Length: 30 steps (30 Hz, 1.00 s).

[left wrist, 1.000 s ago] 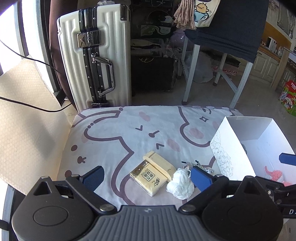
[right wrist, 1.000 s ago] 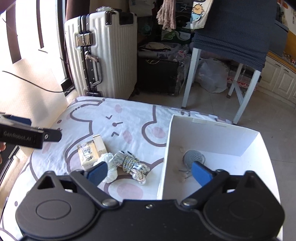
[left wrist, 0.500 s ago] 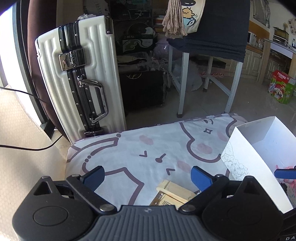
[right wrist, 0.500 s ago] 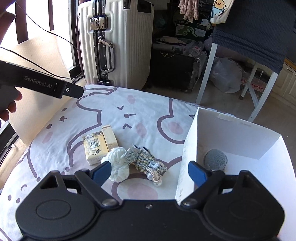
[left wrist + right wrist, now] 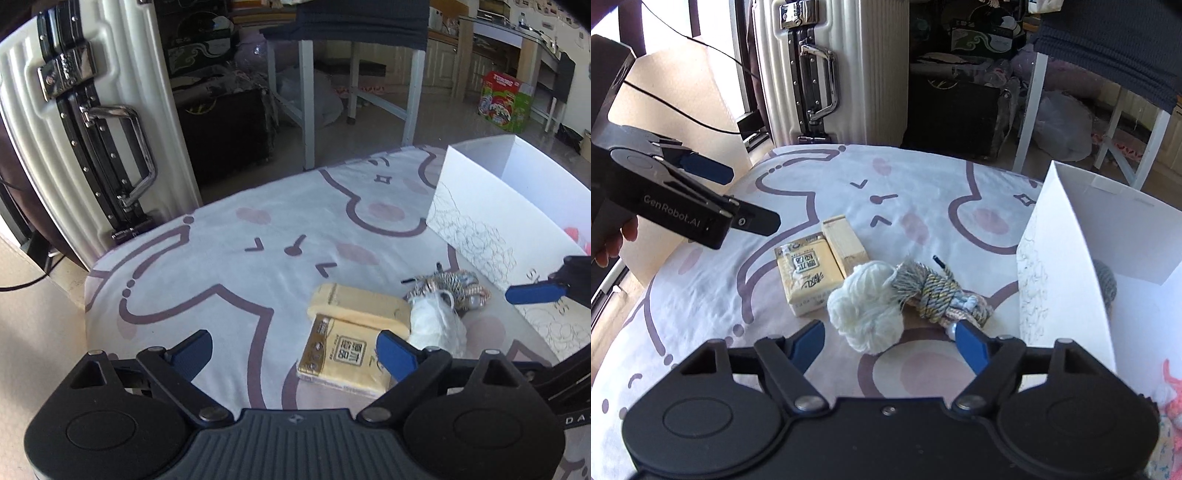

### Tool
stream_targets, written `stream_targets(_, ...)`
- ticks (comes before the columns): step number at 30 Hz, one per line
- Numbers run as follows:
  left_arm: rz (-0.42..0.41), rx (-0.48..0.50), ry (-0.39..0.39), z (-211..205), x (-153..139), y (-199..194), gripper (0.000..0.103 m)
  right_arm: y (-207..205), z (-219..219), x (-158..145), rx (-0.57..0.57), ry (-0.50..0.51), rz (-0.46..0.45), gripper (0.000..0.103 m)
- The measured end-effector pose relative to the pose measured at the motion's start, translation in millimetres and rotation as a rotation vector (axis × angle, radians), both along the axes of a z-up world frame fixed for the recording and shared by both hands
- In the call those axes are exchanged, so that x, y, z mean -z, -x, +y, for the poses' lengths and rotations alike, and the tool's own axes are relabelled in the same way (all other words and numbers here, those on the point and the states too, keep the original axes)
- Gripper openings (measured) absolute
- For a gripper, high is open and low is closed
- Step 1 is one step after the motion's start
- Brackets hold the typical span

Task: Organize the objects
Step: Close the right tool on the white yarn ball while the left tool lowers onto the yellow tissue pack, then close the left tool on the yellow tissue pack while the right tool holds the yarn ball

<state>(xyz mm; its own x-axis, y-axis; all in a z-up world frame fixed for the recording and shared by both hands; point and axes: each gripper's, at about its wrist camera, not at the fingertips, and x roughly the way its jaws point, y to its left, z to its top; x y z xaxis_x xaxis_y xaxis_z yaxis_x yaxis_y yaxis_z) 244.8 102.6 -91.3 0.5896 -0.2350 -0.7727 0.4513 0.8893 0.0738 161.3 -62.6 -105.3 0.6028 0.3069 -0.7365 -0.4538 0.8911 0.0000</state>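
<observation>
Best to lower the empty right gripper (image 5: 888, 341), jaws apart, straight over the white yarn ball (image 5: 866, 304) at 12 o'clock, clamp only its soft middle clear of the rope bundle (image 5: 940, 291), then carry toward the white box (image 5: 1071, 258) at 2 o'clock, left gripper (image 5: 293, 349) likewise apart.

I see a bed sheet (image 5: 923, 192) w/ cartoon-face print carrying a yellow tissue pack (image 5: 809, 275), a wood block (image 5: 845, 242) touching its side, a white yarn ball (image 5: 870, 308) against a grey rope bundle (image 5: 938, 291), and a white box (image 5: 1067, 236) at the right.
</observation>
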Motion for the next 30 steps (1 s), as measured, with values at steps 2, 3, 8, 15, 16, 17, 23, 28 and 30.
stream_targets(2,0.018,0.036,-0.006,1.0,7.5,0.9,0.095,-0.7,5.1,8.3,-0.007,0.012,0.002,0.078)
stream_targets(3,0.029,0.054,-0.009,1.7,11.9,0.9,0.095,-1.7,7.9,11.8,-0.008,0.021,0.003,0.078)
stream_targets(8,0.06,0.103,-0.015,0.1,25.0,-3.3,0.095,-5.2,24.8,25.7,-0.037,0.094,-0.044,0.077)
stream_targets(15,0.077,0.164,-0.004,-10.1,33.7,-8.9,0.095,-20.7,38.4,33.2,-0.07,0.097,-0.037,0.063)
stream_targets(16,0.079,0.166,-0.005,-11.4,35.0,-9.8,0.095,-22.4,39.7,33.9,-0.075,0.099,-0.034,0.06)
stream_targets(17,0.083,0.17,-0.005,-12.8,36.6,-11.0,0.095,-24.2,40.9,34.6,-0.078,0.105,-0.03,0.057)
stream_targets(23,0.112,0.178,-0.013,-19.7,45.1,-20.7,0.095,-19.2,37.8,32.6,-0.078,0.129,-0.017,0.047)
stream_targets(28,0.141,0.198,-0.024,-29.8,51.9,-25.6,0.095,-8.9,28.2,29.2,-0.069,0.122,0.008,0.046)
stream_targets(30,0.146,0.208,-0.037,-35.5,54.2,-26.1,0.094,-6.1,24.2,28.0,-0.064,0.114,0.018,0.046)
